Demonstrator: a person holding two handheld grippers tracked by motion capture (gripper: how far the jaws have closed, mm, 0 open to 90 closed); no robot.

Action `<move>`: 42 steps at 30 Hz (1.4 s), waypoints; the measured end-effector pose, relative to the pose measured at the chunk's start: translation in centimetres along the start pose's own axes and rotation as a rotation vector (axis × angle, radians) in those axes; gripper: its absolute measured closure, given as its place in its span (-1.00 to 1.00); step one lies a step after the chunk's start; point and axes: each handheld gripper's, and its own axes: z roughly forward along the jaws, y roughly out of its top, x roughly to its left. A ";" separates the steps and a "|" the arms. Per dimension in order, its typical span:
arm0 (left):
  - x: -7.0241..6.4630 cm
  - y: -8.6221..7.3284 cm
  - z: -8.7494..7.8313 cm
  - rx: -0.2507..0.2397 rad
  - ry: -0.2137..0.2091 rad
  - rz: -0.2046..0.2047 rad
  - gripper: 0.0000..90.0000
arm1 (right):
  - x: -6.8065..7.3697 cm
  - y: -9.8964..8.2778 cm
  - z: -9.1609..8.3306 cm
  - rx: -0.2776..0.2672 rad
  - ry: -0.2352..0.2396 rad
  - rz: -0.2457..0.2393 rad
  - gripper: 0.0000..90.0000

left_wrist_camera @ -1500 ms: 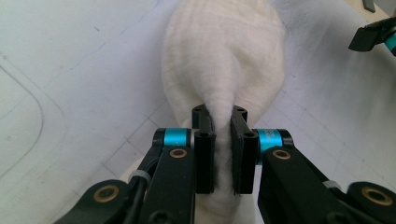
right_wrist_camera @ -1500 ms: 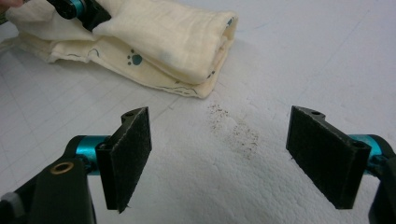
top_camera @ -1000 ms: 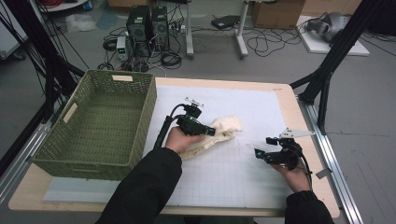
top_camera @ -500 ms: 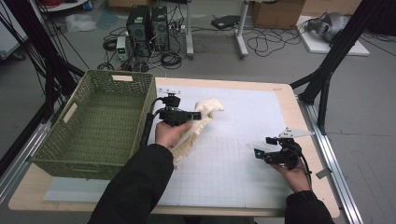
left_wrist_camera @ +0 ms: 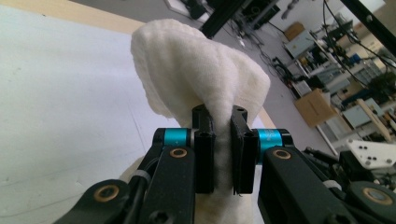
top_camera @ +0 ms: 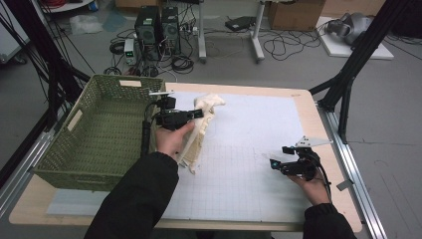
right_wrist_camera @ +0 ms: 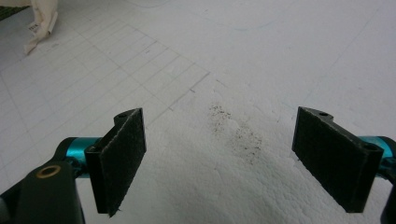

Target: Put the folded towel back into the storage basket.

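My left tongs (top_camera: pixel 198 113) are clamped on the cream cloth (top_camera: pixel 199 134), holding it lifted just beside the green basket (top_camera: pixel 94 134) at its 3 o'clock; my right tongs (top_camera: pixel 272 163) stand wide apart with nothing between them, low over the tabletop (top_camera: pixel 249 149)

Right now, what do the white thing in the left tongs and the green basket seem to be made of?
The white cloth looks like soft, fuzzy fabric, matt; it folds and droops from the left tongs. The green basket looks woven, perhaps plastic or dyed wicker; its walls show a regular weave.
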 end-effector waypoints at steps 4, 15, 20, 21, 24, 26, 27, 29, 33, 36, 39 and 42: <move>-1.1 0.0 -0.7 -0.057 0.029 -0.003 0.82 | 0.0 0.0 0.1 0.004 0.001 -0.001 -0.63; -1.5 -0.1 -3.1 -0.083 0.181 0.047 0.82 | 0.0 0.0 0.6 0.011 0.008 -0.013 -0.63; -1.8 -0.1 -4.0 -0.117 0.221 0.069 0.82 | 0.0 0.0 0.7 0.013 0.008 -0.014 -0.63; -1.8 -0.3 -4.2 -0.121 0.220 0.063 0.82 | 0.0 0.0 0.7 0.012 0.008 -0.018 -0.63; -1.6 -0.4 -4.5 -0.105 0.217 0.064 0.82 | -0.1 0.1 0.7 0.009 0.011 -0.011 -0.63; -1.3 -0.4 -4.8 -0.092 0.191 0.059 0.82 | -0.1 0.0 0.7 0.009 0.011 -0.015 -0.63; -1.0 -0.2 -4.9 -0.058 0.155 0.042 0.82 | -0.1 0.1 0.7 0.009 0.013 -0.018 -0.63; -1.0 -0.1 -5.3 -0.023 0.143 0.072 0.82 | -0.1 0.1 0.7 0.009 0.013 -0.018 -0.63; -0.1 0.4 -6.3 0.091 0.070 0.094 0.82 | 0.0 0.1 0.8 0.011 0.014 -0.019 -0.63; 0.4 0.8 -6.7 0.142 0.015 0.125 0.82 | 0.0 0.1 0.9 0.009 0.012 -0.023 -0.63; 0.9 1.2 -6.8 0.177 -0.027 0.119 0.82 | 0.0 0.1 1.0 0.015 0.014 -0.023 -0.63; 1.5 1.7 -6.9 0.181 -0.046 0.104 0.82 | 0.0 0.1 1.1 0.017 0.017 -0.023 -0.63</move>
